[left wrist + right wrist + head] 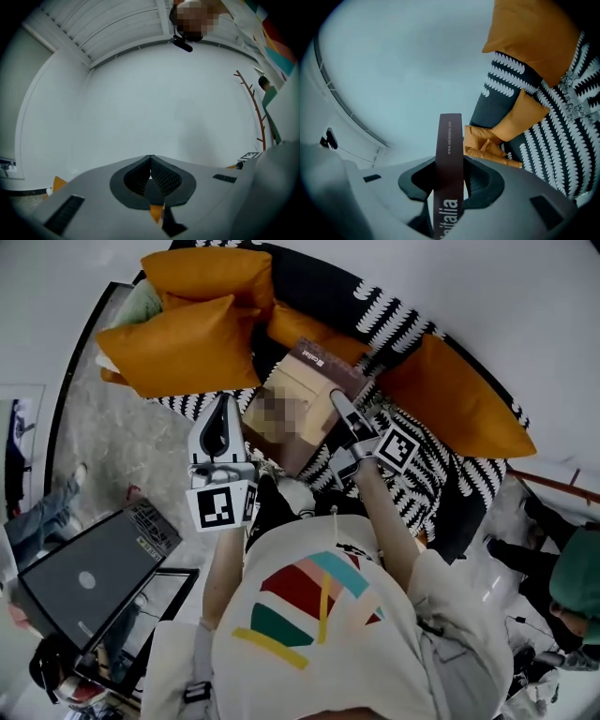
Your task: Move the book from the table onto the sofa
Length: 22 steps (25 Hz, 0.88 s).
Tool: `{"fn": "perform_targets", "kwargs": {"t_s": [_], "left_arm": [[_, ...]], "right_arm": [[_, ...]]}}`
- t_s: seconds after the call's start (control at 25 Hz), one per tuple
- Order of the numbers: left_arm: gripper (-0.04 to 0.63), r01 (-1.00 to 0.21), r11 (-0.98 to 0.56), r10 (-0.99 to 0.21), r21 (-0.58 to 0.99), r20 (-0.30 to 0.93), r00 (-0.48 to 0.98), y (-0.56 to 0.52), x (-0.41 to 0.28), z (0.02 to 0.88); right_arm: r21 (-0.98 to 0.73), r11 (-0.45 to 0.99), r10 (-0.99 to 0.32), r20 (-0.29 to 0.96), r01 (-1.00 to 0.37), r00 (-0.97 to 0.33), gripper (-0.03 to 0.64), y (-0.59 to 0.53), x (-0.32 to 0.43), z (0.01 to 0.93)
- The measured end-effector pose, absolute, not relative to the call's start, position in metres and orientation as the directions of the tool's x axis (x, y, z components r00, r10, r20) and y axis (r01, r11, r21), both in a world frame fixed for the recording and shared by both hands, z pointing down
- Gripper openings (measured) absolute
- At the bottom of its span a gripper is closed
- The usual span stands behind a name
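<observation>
My right tool (345, 414) is clenched on the tan book with a dark brown spine (314, 381). The book hangs just over the black-and-white patterned sofa (427, 474). My left tool (221, 432) is closed and empty.

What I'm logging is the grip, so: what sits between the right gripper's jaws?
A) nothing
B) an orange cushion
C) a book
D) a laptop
C: the right gripper view shows the book's dark spine standing clamped between the jaws of the right gripper.
</observation>
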State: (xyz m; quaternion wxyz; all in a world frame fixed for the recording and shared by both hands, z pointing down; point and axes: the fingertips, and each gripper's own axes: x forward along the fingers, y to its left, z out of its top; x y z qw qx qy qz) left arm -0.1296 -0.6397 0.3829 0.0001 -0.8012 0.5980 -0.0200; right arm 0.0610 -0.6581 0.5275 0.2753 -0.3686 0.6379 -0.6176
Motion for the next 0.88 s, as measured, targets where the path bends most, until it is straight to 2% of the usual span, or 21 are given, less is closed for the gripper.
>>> {"fn": "perform_targets", "kwargs": {"t_s": [0.16,0.44,0.72,0.88], "left_arm": [[0.003,-0.958,-0.286,-0.958,-0.035,0.018,0.285,-0.65,-0.133,0.376],[0.003,-0.958,-0.286,-0.956,-0.038,0.081,0.282,-0.649,-0.135,0.393],[0.003,-0.953,-0.303,-0.94,-0.019,0.168,0.296,-0.65,-0.135,0.431],[0.003,-0.955,-0.296,-0.933,0.021,0.206,0.293,-0.653,-0.139,0.458]], "right_arm": [[-0.982,-0.082,-0.812,0.164,-0.17,-0.561,0.153,-0.665,0.067,0.545],[-0.97,-0.11,-0.77,0.222,-0.219,-0.598,0.153,-0.688,0.052,0.582],[-0.895,-0.233,-0.672,0.43,-0.38,-0.602,0.153,-0.708,0.033,0.673],[-0.863,-0.317,-0.628,0.501,-0.393,-0.596,0.153,-0.712,0.022,0.72]]}}
